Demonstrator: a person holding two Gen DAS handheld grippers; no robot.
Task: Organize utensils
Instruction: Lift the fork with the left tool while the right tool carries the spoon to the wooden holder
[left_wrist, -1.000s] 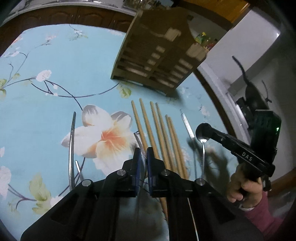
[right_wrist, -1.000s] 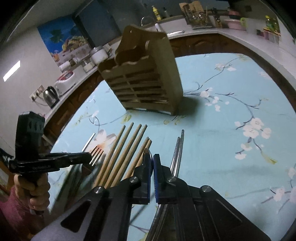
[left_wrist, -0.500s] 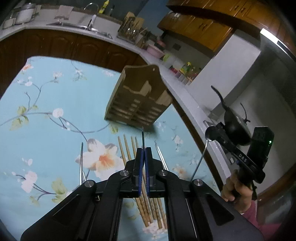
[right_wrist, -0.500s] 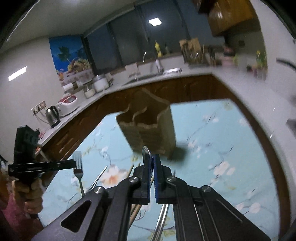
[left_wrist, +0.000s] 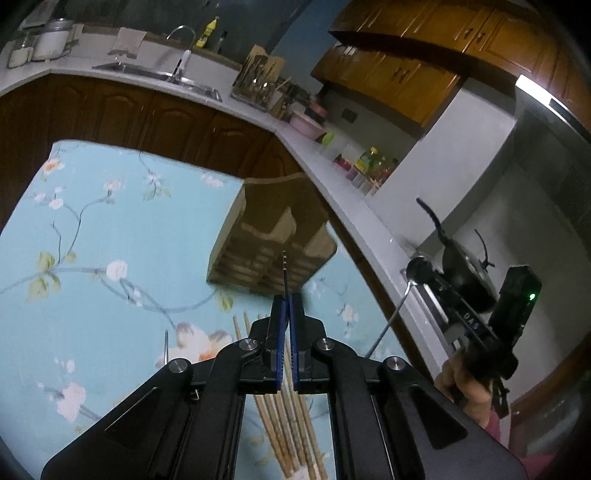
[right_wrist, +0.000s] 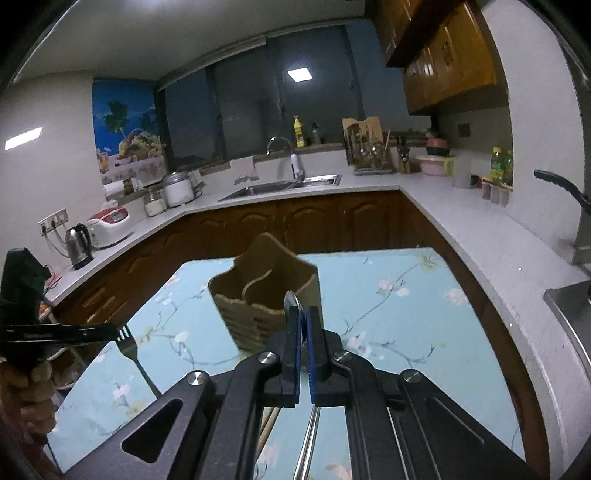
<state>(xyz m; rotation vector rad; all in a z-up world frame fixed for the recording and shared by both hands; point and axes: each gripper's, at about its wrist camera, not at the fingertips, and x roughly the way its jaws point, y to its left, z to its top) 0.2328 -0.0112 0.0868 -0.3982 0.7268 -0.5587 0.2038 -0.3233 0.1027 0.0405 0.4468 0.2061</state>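
Note:
My left gripper (left_wrist: 287, 301) is shut on a metal fork (left_wrist: 284, 271), held edge-on with tines up; it also shows in the right wrist view (right_wrist: 127, 341), handle hanging down. My right gripper (right_wrist: 303, 314) is shut on a metal spoon (right_wrist: 291, 300); the left wrist view shows the spoon (left_wrist: 415, 267) with its bowl up. The wooden utensil holder (left_wrist: 273, 251) stands on the floral tablecloth ahead of both grippers, with two open compartments seen in the right wrist view (right_wrist: 266, 295). Several wooden chopsticks (left_wrist: 275, 417) lie on the cloth below my left gripper.
One more metal utensil (left_wrist: 166, 345) lies left of the chopsticks. The light blue flowered table (right_wrist: 406, 317) is flanked by a white counter (right_wrist: 480, 251) on the right and dark cabinets behind. A black pan (left_wrist: 465, 273) sits on the counter at right.
Both grippers have risen from the table and tilted up, lifting the fork and the spoon off the cloth. The holder now appears lower and farther below them.

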